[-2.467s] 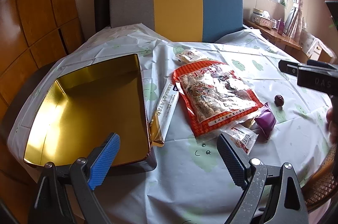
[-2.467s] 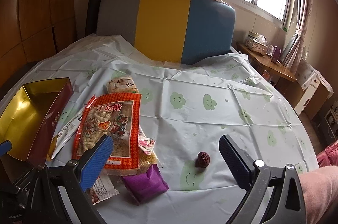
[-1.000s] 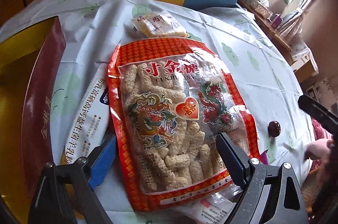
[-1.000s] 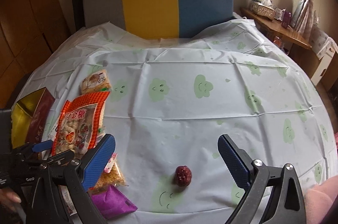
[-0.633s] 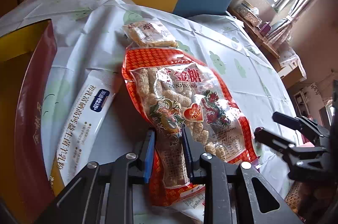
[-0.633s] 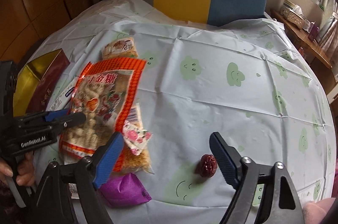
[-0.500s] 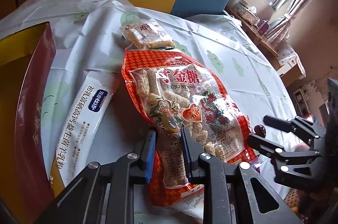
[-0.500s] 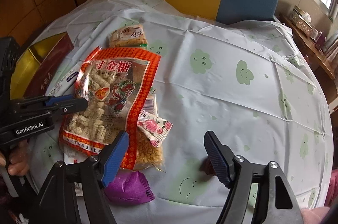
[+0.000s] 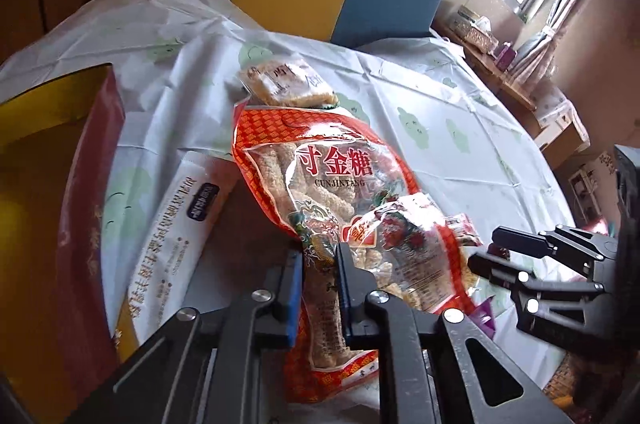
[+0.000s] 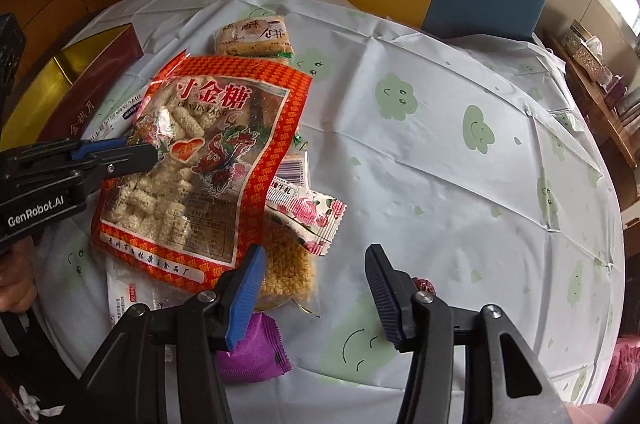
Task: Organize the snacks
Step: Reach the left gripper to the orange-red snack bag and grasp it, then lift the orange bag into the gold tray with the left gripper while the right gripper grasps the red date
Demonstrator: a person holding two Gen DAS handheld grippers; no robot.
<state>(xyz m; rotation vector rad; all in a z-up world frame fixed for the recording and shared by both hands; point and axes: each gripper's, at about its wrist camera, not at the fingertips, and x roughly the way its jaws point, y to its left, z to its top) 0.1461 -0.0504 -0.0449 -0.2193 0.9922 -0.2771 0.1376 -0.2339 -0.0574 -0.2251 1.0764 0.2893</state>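
Note:
A red-orange bag of sesame sticks (image 9: 340,180) lies on the tablecloth, its near side raised. My left gripper (image 9: 320,264) is shut on that side of the bag. In the right wrist view the same bag (image 10: 208,144) has the left gripper (image 10: 152,154) pinching its left edge. My right gripper (image 10: 314,288) hovers over the cloth with its jaws closing and nothing pressed between the pads. A dark red date (image 10: 425,284) peeks out behind its right finger. A clear pack of golden crumbly snack (image 10: 288,272) lies by its blue finger.
A red box with a gold inside (image 9: 80,184) stands open at the left. Around the bag lie a long white packet (image 9: 180,236), a biscuit pack (image 10: 256,36), a pink flowered sachet (image 10: 308,212) and a purple sachet (image 10: 252,352). A hand (image 10: 16,288) holds the left gripper.
The left gripper closed on the bag's edge and lifted it slightly. The right gripper's jaws narrowed as it sank and turned toward the snack pile; the date went behind its right finger.

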